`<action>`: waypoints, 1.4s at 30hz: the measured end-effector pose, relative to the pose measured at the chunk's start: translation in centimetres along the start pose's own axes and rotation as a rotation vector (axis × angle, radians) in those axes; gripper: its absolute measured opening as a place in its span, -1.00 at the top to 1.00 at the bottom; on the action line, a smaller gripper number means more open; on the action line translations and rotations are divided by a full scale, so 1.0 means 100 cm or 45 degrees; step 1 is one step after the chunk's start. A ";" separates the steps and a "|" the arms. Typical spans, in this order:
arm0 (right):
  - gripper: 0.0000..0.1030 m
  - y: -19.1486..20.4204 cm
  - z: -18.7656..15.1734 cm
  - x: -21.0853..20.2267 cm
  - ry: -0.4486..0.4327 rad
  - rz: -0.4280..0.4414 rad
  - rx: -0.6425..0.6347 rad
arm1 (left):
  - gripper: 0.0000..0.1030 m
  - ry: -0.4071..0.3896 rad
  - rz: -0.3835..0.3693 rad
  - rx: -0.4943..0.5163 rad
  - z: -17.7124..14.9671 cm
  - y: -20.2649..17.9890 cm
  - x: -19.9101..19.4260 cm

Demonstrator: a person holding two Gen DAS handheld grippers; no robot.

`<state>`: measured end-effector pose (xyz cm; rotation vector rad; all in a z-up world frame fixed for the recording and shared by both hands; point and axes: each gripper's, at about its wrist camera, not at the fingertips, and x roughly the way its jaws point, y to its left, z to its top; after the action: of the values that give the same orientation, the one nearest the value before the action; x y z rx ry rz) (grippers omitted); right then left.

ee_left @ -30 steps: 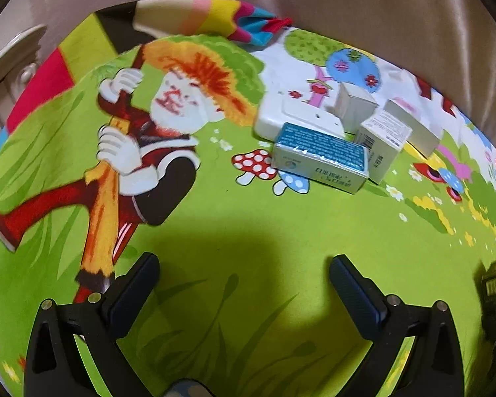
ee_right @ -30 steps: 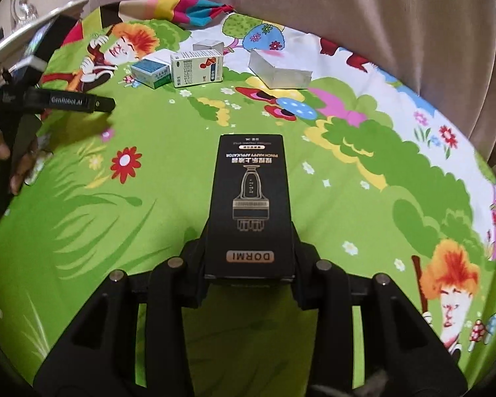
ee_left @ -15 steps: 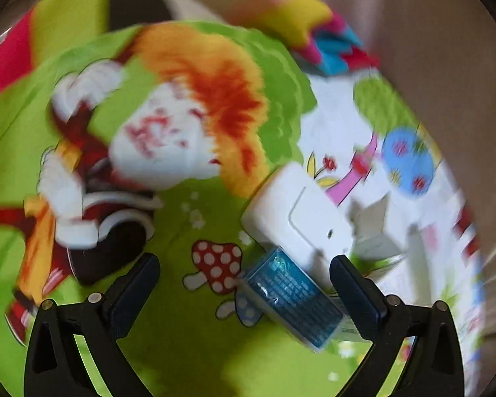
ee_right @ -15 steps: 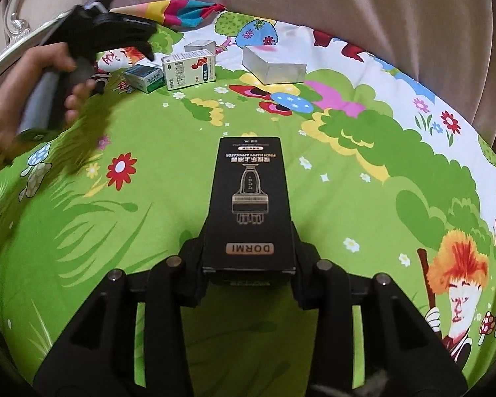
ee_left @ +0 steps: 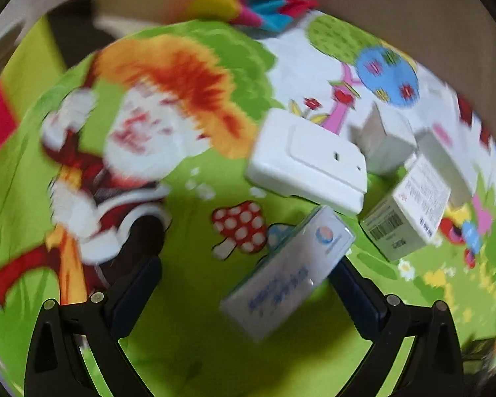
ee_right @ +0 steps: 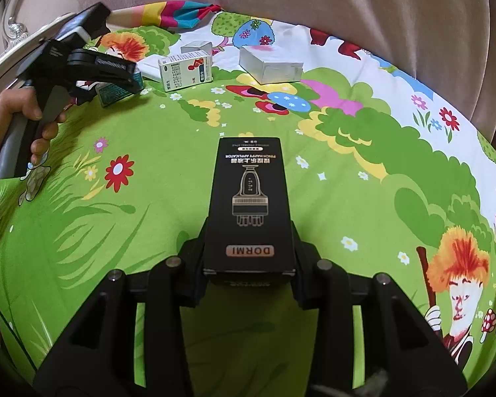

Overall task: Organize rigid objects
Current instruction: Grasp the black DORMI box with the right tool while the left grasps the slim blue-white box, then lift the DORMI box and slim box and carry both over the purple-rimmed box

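Left gripper [ee_left: 244, 284] advanced to teal box [ee_left: 287, 274]; right view shows hand [ee_right: 23, 119].

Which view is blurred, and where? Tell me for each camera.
Left wrist view: motion-smeared throughout, worst on the blue-and-white box between the open left gripper; its print is unreadable. Right wrist view: sharp; the black box reads clearly, with only fisheye bending at the edges.

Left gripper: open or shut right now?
Open. The left gripper has its jaws spread wide; the blue-lidded box sits between them, touching at most the right pad.
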<state>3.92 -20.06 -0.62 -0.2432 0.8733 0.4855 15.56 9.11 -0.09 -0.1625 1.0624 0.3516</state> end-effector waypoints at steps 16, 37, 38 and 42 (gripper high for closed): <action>0.17 -0.001 0.000 0.000 -0.001 -0.002 -0.004 | 0.40 -0.218 -0.233 0.311 -0.109 -0.032 -0.062; 0.18 -0.006 0.013 0.010 0.003 -0.006 0.067 | 0.16 -0.247 -0.220 0.254 -0.105 -0.032 -0.061; 0.18 -0.006 0.012 0.009 0.002 -0.013 0.073 | 0.43 -0.251 -0.221 0.254 -0.106 -0.030 -0.062; 0.17 0.005 -0.004 -0.006 0.002 -0.034 0.151 | 0.43 -0.256 -0.234 0.303 -0.136 -0.027 -0.079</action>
<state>3.09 -19.96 -0.36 -0.1460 0.8958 0.4073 1.86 0.96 0.22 -0.0105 0.8748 0.0720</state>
